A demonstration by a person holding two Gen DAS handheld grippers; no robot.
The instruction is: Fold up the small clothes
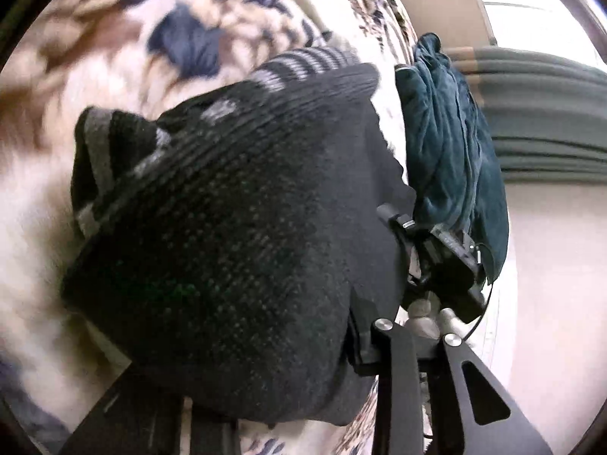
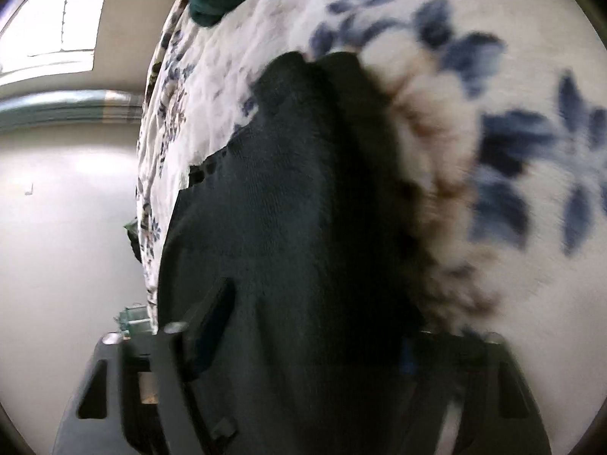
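Black knit sock is filling my left hand-held gripper, clamped; my right hand-held gripper is gripping it too, over the floral bed, teal cloth lying far right.

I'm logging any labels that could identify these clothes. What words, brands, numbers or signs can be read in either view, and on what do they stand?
None: no readable text in either view.
Black knit sock: only grey stripes at the cuff, no lettering.
Dark teal cloth: no tag or print visible.
Floral bedcover: blue and brown flower pattern only, blurred.
Gripper hardware in both views: no legible markings.
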